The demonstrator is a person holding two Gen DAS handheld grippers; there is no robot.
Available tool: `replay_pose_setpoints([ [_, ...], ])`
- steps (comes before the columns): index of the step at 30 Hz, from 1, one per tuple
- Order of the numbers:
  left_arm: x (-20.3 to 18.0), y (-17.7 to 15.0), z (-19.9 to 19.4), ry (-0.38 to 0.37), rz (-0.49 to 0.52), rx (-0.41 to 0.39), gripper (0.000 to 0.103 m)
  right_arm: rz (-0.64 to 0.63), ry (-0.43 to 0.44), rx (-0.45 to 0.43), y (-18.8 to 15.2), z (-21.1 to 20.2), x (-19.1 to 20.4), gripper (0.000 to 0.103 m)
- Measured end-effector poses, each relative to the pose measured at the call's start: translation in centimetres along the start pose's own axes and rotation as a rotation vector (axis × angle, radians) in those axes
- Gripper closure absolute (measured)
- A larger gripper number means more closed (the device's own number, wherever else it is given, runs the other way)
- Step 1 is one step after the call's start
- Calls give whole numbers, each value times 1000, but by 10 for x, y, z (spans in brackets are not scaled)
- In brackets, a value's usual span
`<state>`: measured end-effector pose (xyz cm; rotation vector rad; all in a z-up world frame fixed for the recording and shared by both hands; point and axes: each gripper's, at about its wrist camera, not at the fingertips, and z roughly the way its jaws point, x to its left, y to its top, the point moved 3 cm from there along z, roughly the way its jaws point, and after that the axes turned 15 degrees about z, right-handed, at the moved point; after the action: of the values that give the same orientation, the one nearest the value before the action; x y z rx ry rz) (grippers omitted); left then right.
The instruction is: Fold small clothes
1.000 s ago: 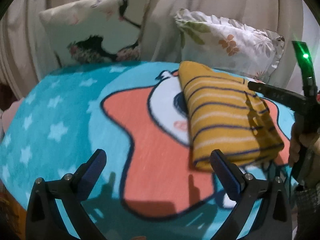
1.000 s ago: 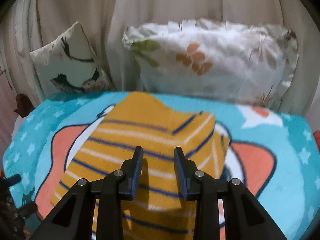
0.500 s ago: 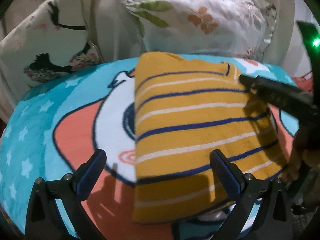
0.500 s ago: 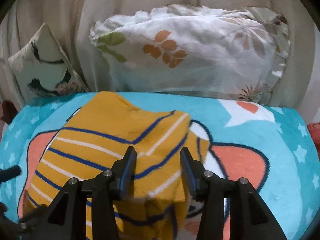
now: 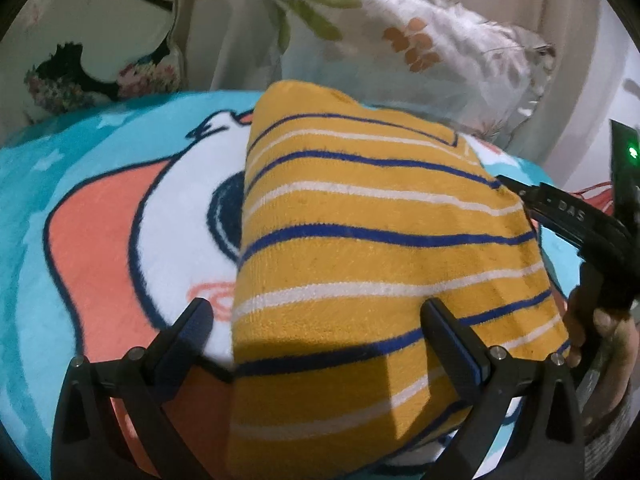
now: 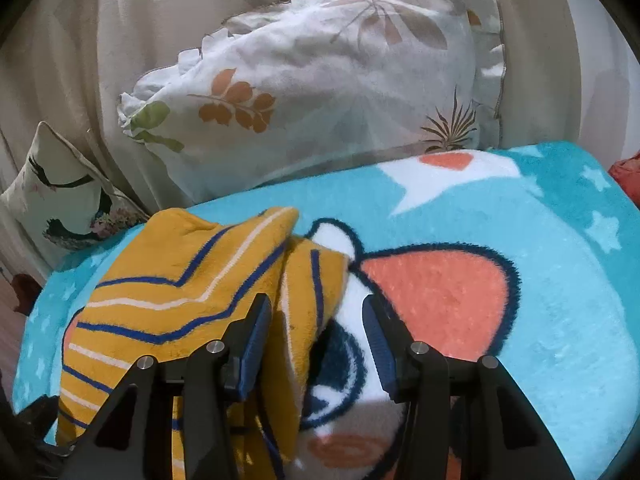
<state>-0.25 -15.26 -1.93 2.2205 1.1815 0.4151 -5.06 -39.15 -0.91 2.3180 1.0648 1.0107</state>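
A folded yellow garment (image 5: 372, 264) with blue and white stripes lies on the blue cartoon blanket (image 5: 100, 216). My left gripper (image 5: 316, 328) is open, its fingers straddling the garment's near edge. My right gripper (image 6: 316, 332) is open at the garment's (image 6: 172, 304) right side, with the folded right edge standing up between its fingers. The right gripper also shows in the left wrist view (image 5: 568, 216), at the garment's far right edge.
A white leaf-print pillow (image 6: 320, 92) and a bird-print cushion (image 5: 104, 40) lean against the cream backrest behind the blanket (image 6: 520, 280). A red object (image 6: 626, 172) sits at the far right edge.
My left gripper has swung right and closer, so the garment now sits between its fingers. My right gripper has opened wider and shifted to the garment's right edge.
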Motion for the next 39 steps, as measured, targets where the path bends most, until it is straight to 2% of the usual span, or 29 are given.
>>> replay_pose_setpoints([
  [7, 2, 1, 2, -32, -11, -9, 0, -1, 4, 61, -3, 13, -2, 48],
  [11, 4, 3, 4, -45, -17, -12, 0, 43, 22, 93, -1, 18, -10, 44],
  [26, 5, 3, 2, -63, -26, -22, 0, 59, 33, 95, 0, 20, -11, 41],
  [28, 3, 2, -4, -27, -7, -6, 0, 48, 5, 87, -1, 17, -9, 41],
  [30, -3, -1, -23, 43, 26, -35, 0, 28, -32, 67, -6, 1, -3, 41],
  [32, -4, -5, -54, 148, 58, -113, 0, 14, 0, 43, -14, -24, 6, 40],
  [35, 1, -11, -96, 269, 50, -211, 0, -4, -13, 7, -27, -53, 13, 37],
  [37, 7, -17, -121, 322, 9, -277, 0, -12, -12, -24, -39, -75, 18, 36],
  [39, 12, -24, -144, 342, -40, -337, 0, -20, -11, -40, -50, -88, 24, 35],
])
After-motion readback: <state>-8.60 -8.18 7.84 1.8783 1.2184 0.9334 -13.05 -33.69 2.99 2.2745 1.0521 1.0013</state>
